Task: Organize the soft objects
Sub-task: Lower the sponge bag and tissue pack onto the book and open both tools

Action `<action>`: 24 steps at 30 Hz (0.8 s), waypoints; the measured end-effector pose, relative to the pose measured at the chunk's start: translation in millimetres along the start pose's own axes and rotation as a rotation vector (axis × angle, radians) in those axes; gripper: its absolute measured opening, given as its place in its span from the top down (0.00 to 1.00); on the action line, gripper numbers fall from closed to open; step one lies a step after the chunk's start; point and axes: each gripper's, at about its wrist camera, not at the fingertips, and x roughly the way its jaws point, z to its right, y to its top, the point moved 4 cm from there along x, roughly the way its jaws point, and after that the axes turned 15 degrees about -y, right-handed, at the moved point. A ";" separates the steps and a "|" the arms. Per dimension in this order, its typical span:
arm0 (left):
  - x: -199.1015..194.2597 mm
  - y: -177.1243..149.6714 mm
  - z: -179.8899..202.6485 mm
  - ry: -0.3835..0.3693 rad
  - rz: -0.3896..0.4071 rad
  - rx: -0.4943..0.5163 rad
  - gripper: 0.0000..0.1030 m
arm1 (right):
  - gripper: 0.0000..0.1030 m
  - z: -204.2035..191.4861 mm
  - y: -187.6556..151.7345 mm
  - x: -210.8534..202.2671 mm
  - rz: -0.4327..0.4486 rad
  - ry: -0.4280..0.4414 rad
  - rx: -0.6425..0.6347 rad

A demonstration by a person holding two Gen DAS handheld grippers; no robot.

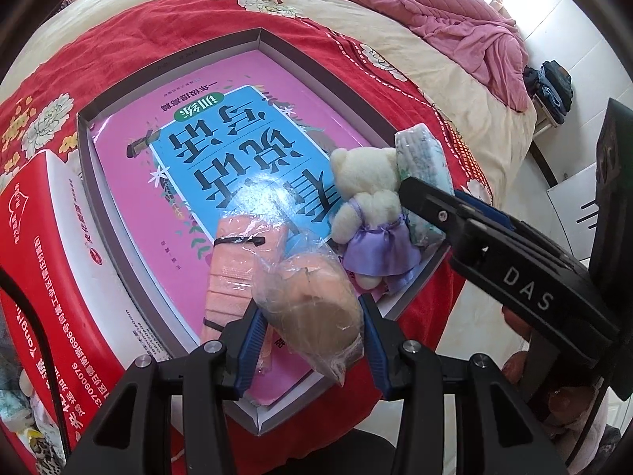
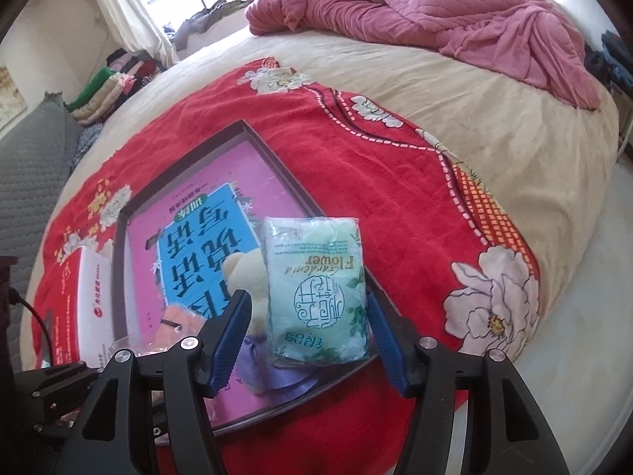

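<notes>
You can read "DAS" in white on the black right gripper body, and "Gardenia Flower", upside down, on the pale green plastic-wrapped tissue pack.

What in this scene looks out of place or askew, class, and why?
The tissue pack stands on end at the tray's right rim, leaning against the teddy bear, rather than lying flat like the pink towel. The book lining the tray is the only hard item among soft ones.
</notes>
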 end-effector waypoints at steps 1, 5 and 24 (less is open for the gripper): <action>-0.1 0.0 0.0 0.000 0.000 -0.001 0.55 | 0.39 -1.7 -0.9 1.0 -0.006 0.014 0.000; -1.0 0.5 -0.3 -0.008 0.002 -0.008 0.55 | 0.39 -11.0 -3.6 7.4 -0.031 0.035 -0.002; -5.2 1.6 4.2 -0.005 0.014 0.007 0.45 | 0.34 -6.1 -2.2 1.2 -0.028 0.018 0.009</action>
